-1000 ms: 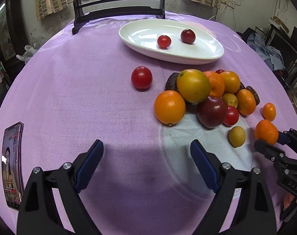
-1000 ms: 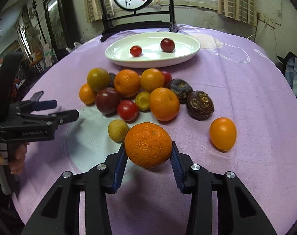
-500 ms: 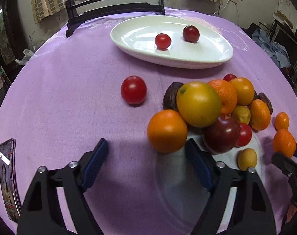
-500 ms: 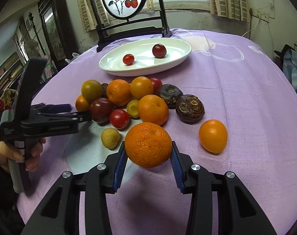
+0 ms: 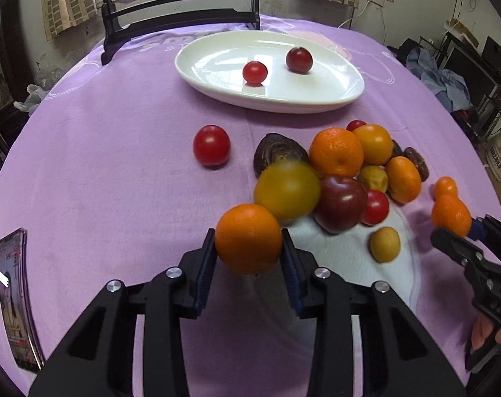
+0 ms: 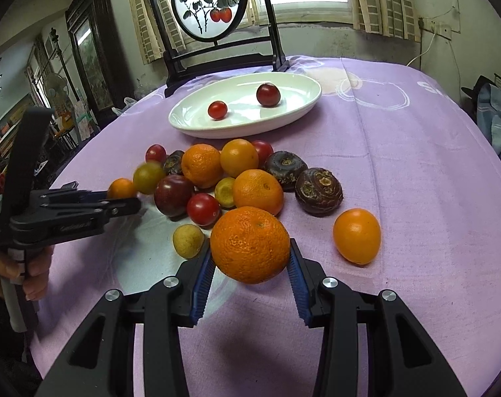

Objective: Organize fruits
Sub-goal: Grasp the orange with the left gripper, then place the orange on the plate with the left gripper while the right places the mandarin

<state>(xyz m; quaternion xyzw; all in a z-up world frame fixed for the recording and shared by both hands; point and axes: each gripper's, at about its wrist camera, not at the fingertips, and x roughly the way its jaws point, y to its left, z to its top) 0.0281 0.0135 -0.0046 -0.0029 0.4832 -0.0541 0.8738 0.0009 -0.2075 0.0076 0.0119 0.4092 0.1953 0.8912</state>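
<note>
Toward the far edge of the desk (image 5: 85, 139) lies the white plate (image 5: 346, 99), straight ahead of both tools. The left hand-held gripper (image 5: 248, 264) is closing its jaws on a smooth orange (image 5: 248, 238) at the near side of the fruit pile; the right hand-held gripper (image 6: 250, 264) holds a pebbled orange (image 6: 250, 244). The plate's long axis runs crosswise, and the left one appears nearer.

A matt purple cloth (image 5: 118, 172) with a fine weave covers the desk. Beyond the left hand-held gripper (image 5: 248, 258), the white dish (image 5: 316, 99) looks like glossy, smooth ceramic. The orange (image 6: 249, 244) in the right hand-held gripper (image 6: 250, 264) has rough, dimpled skin. The tomato (image 5: 211, 145) is shiny. The ribbed blue pads (image 6: 202, 281) look like rubber on matt black plastic.
</note>
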